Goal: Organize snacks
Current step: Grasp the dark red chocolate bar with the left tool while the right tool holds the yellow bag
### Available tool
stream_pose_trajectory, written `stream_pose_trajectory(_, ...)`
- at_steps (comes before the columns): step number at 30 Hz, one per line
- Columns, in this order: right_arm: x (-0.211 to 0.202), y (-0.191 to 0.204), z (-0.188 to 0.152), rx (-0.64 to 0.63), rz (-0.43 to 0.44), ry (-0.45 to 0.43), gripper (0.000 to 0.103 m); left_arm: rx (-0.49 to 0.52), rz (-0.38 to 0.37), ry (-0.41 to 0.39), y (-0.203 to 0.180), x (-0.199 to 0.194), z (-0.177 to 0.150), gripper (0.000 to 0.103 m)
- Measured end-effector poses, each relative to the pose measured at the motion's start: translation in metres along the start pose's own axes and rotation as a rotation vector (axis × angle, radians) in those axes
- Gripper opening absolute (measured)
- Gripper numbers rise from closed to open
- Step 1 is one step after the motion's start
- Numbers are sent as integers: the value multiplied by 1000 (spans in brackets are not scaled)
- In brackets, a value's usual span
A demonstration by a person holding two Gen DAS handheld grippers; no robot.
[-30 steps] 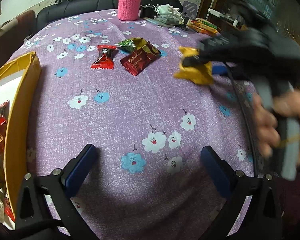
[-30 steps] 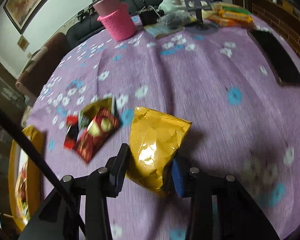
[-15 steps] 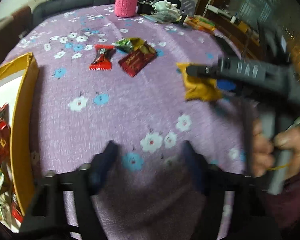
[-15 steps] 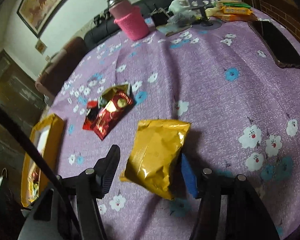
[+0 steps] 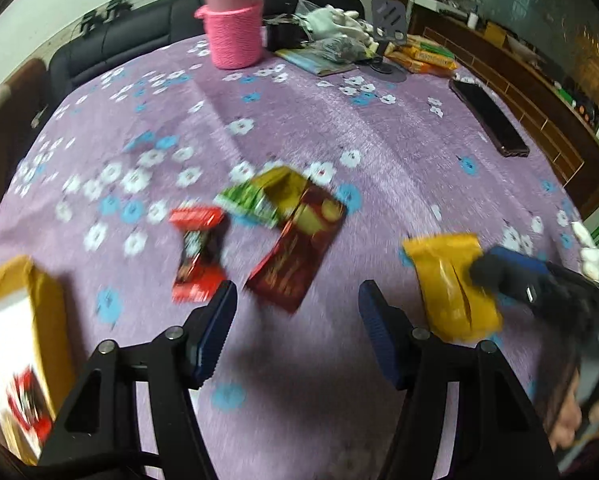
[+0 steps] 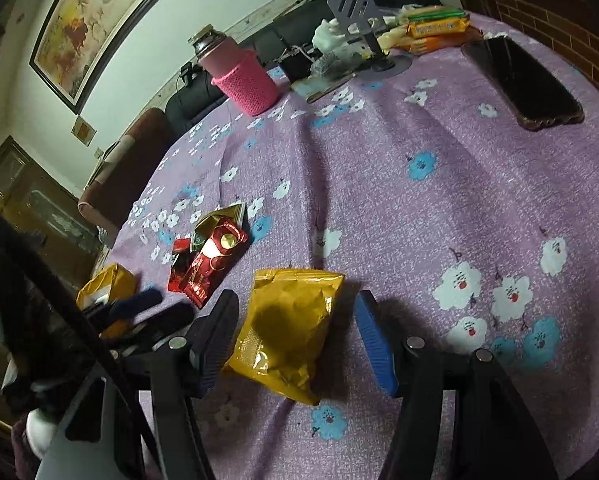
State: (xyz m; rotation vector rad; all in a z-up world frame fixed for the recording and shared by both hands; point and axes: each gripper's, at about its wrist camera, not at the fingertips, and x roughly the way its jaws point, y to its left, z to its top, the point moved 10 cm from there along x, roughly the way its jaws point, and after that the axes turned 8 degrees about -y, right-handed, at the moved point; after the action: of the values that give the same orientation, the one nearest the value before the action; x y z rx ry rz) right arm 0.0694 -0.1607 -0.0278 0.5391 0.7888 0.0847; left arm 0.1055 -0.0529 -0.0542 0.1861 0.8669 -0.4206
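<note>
Beside yellow packet (image 6: 287, 324), red wrappers (image 6: 207, 258).

The left hand-held gripper (image 5: 295, 332) hangs with jaws apart and empty above the desk (image 5: 379, 140), just short of a dark red snack packet (image 5: 299, 252); a yellow packet (image 5: 451, 280) lies at right.

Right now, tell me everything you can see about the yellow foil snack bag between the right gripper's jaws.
The yellow foil snack bag is a glossy, crinkled pouch with a flat crimped seal along its far edge. It looks puffy and unopened, and no print is readable. It lies flat on the purple floral tablecloth, its length running away from the camera. The right gripper straddles it with jaws open; the right-hand pad stands clear of the bag, while the left-hand pad sits at its edge, contact unclear. The red wrappers lie apart from it.
</note>
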Motion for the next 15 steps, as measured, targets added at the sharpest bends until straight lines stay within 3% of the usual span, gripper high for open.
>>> stream_pose_trajectory(8,3,8,-6,-62,-13,21,61,49,13,23,-6,37,13,67)
stream_pose_trajectory(9,3,8,-6,-73,-18,19,61,42,11,22,-5,37,14,64)
stream_pose_trajectory(11,4,10,-6,-84,-18,21,61,47,9,20,-4,35,16,40)
stream_pose_trajectory(12,6,11,-7,-89,-19,25,61,62,13,21,-5,34,16,34)
stream_pose_trajectory(15,9,11,-11,-106,-33,39,61,73,15,30,-4,30,11,29)
